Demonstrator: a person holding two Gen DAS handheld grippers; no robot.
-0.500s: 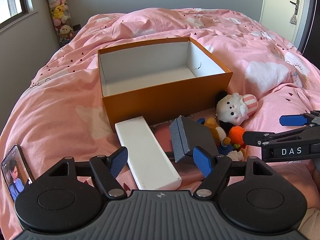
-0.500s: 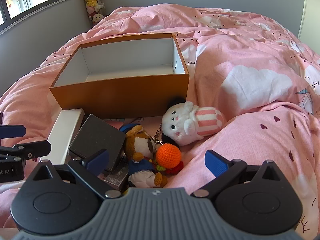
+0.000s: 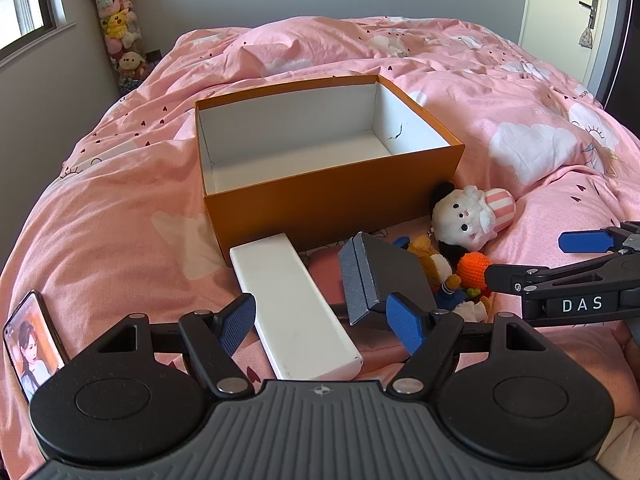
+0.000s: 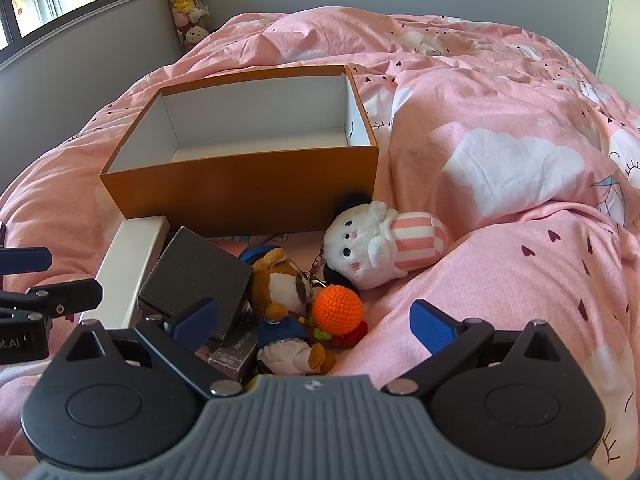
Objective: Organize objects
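An empty orange box (image 3: 332, 200) (image 4: 240, 196) with a white inside stands on the pink bed. Before it lie a long white box (image 3: 294, 306) (image 4: 132, 264), a dark grey box (image 3: 380, 276) (image 4: 196, 276), a brown plush toy (image 4: 280, 280), an orange crocheted ball (image 4: 338, 306) (image 3: 474, 266) and a white plush with a pink striped body (image 4: 380, 246) (image 3: 472, 216). My left gripper (image 3: 324, 324) is open above the near end of the white box. My right gripper (image 4: 316, 322) is open just above the toy pile, holding nothing.
A phone (image 3: 34, 346) with a lit screen leans at the bed's near left edge. A column of plush toys (image 3: 118, 40) stands in the far left corner under a window. A door (image 3: 576, 20) is at the far right. The rumpled duvet (image 4: 500, 160) rises to the right.
Both grippers have stayed about where they were and remain open; the objects on the bed have not moved.
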